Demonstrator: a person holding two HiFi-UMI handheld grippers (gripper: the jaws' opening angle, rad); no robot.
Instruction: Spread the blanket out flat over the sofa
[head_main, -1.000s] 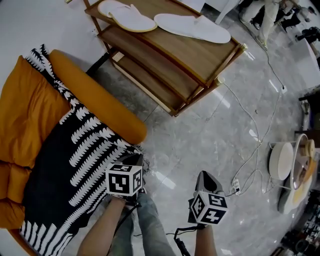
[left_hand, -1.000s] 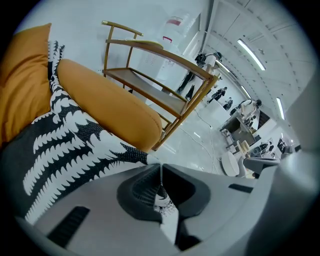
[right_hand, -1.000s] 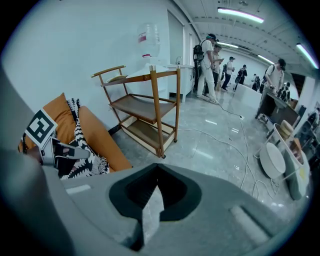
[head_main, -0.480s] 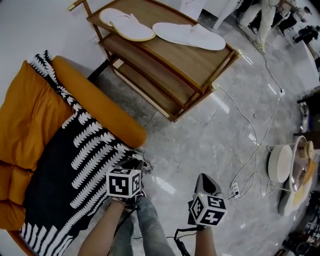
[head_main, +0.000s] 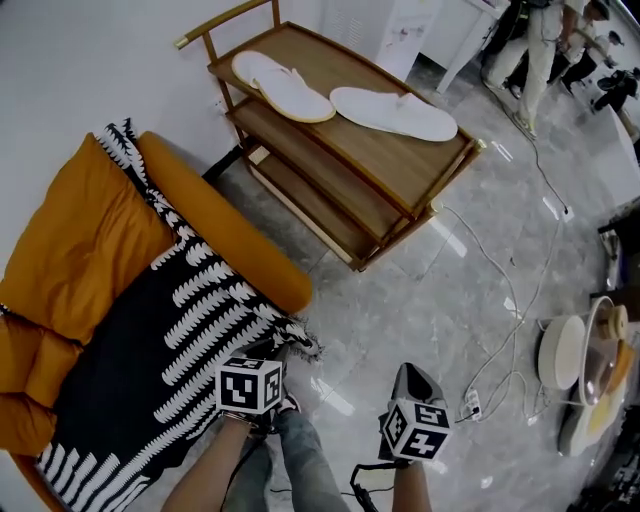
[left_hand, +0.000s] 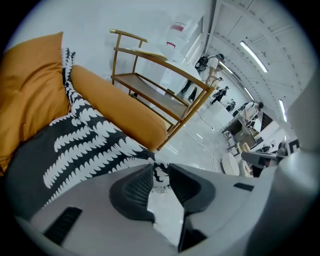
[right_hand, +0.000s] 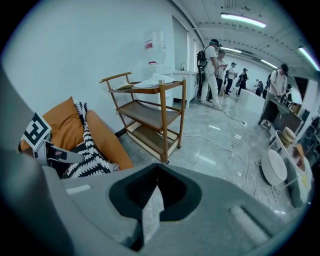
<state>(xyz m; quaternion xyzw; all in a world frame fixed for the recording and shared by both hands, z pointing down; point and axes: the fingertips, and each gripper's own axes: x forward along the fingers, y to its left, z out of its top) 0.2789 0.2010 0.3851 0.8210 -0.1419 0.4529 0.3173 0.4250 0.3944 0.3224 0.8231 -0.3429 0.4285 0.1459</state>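
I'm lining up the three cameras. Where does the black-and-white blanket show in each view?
Head view: blanket lower left, spread over the orange sofa seat.
Left gripper view: blanket left and centre, filling the foreground.
Right gripper view: blanket small, at the left edge.
Shared landmark: the wooden shelf cart, right of the sofa everywhere.

Grey left tool (left_hand: 160, 170), square-marker cube (head_main: 250, 385), jeans (head_main: 303, 452)
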